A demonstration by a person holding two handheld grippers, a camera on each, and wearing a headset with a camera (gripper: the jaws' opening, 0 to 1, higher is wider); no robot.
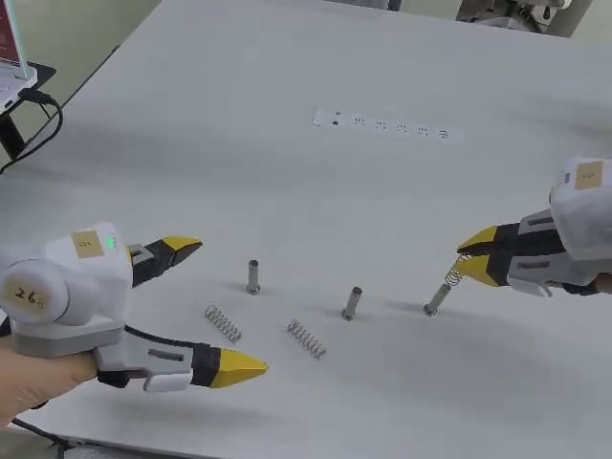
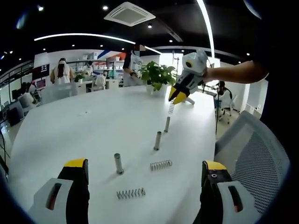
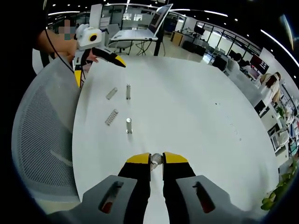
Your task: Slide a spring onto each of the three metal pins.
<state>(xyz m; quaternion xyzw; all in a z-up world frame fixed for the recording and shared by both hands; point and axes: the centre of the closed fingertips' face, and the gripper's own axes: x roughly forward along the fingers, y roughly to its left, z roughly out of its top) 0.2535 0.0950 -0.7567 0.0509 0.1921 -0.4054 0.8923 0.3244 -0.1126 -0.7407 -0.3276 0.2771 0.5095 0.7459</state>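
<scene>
Right yellow-tipped gripper (image 1: 470, 256), at 3 o'clock, pinched a coiled steel spring (image 1: 453, 274) above a metal pin (image 1: 435, 300). Left gripper (image 1: 228, 304), at 8 o'clock, gaped wide.

The left gripper (image 1: 212, 306) holds its yellow-tipped jaws wide apart. A loose spring (image 1: 223, 323) lies in the gap just off its tips, a second loose spring (image 1: 306, 338) lies a little further out, and a near pin (image 1: 253, 275) stands just past them. The right gripper (image 1: 471, 256) pinches a held spring (image 1: 453, 274), whose lower end meets the top of the pin below its tips (image 1: 435, 299). A middle pin (image 1: 352, 302) stands between the grippers.
</scene>
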